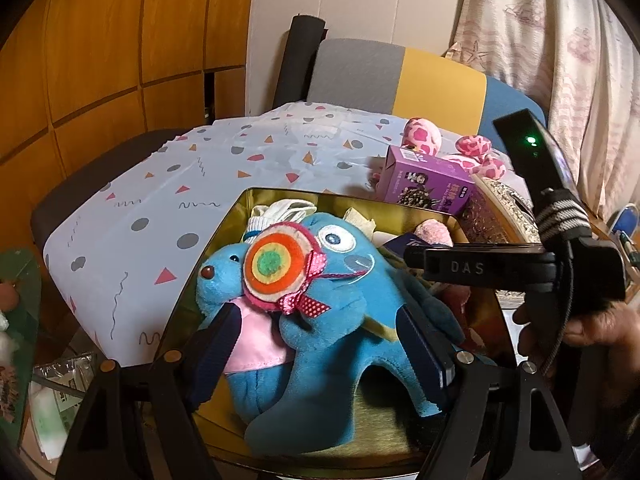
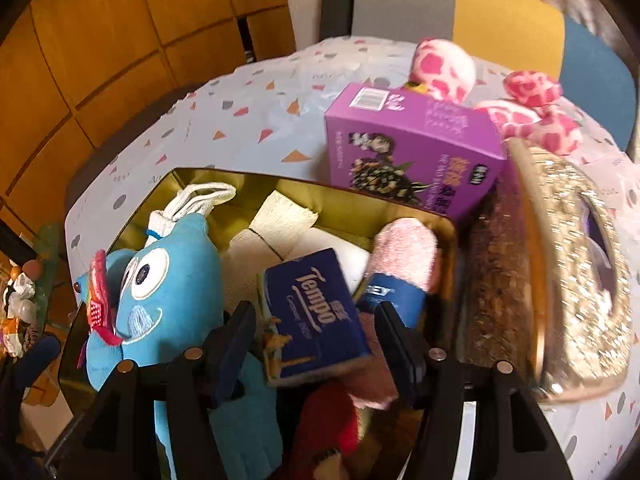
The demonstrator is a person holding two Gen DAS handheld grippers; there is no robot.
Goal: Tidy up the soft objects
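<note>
Left gripper (image 1: pixel 318 312): points down into the gold tin (image 1: pixel 280 196), jaws spread wide around two blue toys. Flanks the small blue bear (image 1: pixel 220 280) in its pink shirt with one finger and the flank of the big blue plush (image 1: pixel 352 280) with the other; cannot tell whether the pads press or only touch. Between the two toys, against the big plush's face: a felt lollipop (image 1: pixel 272 264) in orange and green rings, tied with a pink dotted bow. Right gripper (image 2: pixel 314 308): tilted steeply into the same tin, jaws apart, with a blue Tempo tissue pack (image 2: pixel 312 312) between them, tilted, a slim gap visible on each side, not clamped. Beside the pack, leaning on the tin's right wall: a pink fuzzy roll (image 2: pixel 408 252) with a blue band. Further back in the tin: cream cloth (image 2: pixel 288 216) and white cord loops (image 2: pixel 204 196). Near the bottom edge of the right wrist view: something red and plush (image 2: pixel 328 432), blurred. Outside the tin, on the patterned tablecloth (image 1: pixel 240 168): a purple box (image 2: pixel 412 148) touching the far rim, a pink-spotted plush (image 2: pixel 444 68) behind it, a glittery case (image 2: pixel 580 272) just to the right. Behind the table: a chair (image 1: pixel 440 84) in grey, yellow and blue. At the right of the left wrist view: a hand (image 1: pixel 592 328) gripping the right tool's handle.
</note>
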